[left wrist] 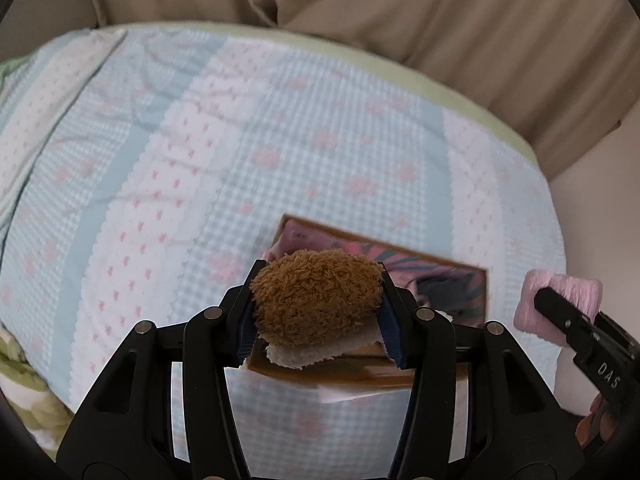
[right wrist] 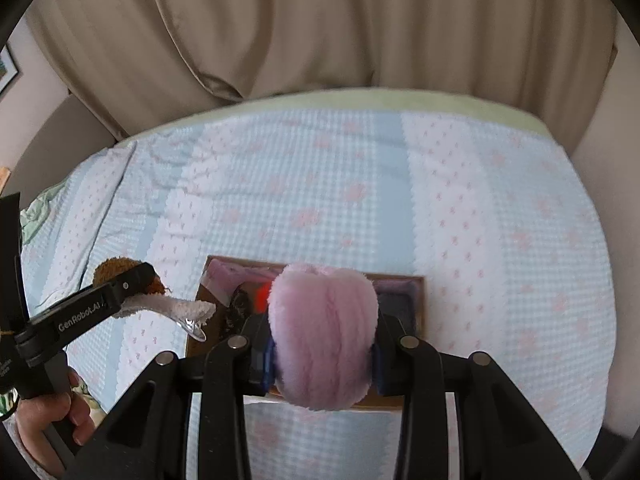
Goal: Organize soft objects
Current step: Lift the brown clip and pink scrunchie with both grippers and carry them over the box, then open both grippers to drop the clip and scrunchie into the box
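Item: cardboard box (right wrist: 418, 296), our landmark, open-topped, lying on the checked bedspread (right wrist: 360, 184) and already holding soft pieces, dark and pink.

Item: brown plush toy (left wrist: 316, 294), with a white terry part under it. We hold it in the left gripper (left wrist: 318, 312), whose jaws are closed on its sides, above the near edge of the box.

Item: pink plush toy (right wrist: 322, 336). We hold it in the right gripper (right wrist: 322, 354), jaws clamped on both flanks, over the near middle of the box.

Step in hand, as we judge it: carrying both toys to the box for stowing.

Next move, as we judge it: we lower each toy into the box where room remains, then spread the jaws. The brown one sits near the box's left rim, so we bring it further inward first.
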Demonstrator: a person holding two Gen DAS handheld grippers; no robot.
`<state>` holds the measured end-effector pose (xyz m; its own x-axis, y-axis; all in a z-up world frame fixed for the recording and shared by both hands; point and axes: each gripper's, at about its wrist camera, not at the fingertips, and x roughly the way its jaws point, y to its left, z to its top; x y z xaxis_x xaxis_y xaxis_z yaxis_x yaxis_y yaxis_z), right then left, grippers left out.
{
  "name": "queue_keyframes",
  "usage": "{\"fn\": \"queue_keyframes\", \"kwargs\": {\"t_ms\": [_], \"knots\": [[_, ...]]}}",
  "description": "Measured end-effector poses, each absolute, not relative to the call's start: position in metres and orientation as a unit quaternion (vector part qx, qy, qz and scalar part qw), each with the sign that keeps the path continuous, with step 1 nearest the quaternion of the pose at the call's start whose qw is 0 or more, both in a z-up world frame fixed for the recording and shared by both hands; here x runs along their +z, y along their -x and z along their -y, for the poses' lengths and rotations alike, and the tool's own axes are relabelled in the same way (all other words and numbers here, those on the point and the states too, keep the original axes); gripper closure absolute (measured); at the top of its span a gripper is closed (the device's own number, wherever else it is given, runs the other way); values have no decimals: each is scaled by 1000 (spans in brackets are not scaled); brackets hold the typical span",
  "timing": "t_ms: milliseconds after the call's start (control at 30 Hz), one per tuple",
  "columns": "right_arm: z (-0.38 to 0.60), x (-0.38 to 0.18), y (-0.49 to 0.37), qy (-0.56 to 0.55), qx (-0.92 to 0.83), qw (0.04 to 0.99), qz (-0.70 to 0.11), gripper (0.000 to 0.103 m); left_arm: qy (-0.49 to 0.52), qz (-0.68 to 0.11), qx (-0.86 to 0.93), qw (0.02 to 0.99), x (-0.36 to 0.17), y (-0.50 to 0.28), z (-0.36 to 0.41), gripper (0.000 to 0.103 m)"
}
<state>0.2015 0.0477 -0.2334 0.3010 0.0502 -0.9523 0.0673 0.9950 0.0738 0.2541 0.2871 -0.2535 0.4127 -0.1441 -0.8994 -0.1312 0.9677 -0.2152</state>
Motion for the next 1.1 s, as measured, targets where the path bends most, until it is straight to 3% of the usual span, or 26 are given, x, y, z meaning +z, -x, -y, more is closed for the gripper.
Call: {"fn": "queue_keyframes", "kwargs": {"t_ms": [733,800,833,867,933,1000,1033,1100], "knots": [[-22,-361,-201,-74,-58,710,-697,70,55,-649,-94,753,-376,-274,-217,56],[-16,-367,-201,-79,-60,703,-704,70,38,-651,-97,752,-379,-276,-210,49],[-14,-370,-202,-81,-61,698,-708,67,29,-649,-98,754,-379,-276,-208,37],[-12,-375,-202,-85,-62,691,-715,56,14,-647,-93,756,-379,-275,-205,17],[-9,-384,-202,-92,-63,677,-727,43,-21,-640,-79,764,-377,-273,-200,0],[-7,-387,-201,-102,-63,679,-725,20,-30,-639,-82,764,-377,-270,-198,0],[-6,-386,-200,-104,-62,683,-720,1,-34,-641,-83,762,-378,-269,-196,0],[-7,-384,-197,-100,-59,689,-716,0,-39,-644,-85,759,-380,-266,-195,0]]}}
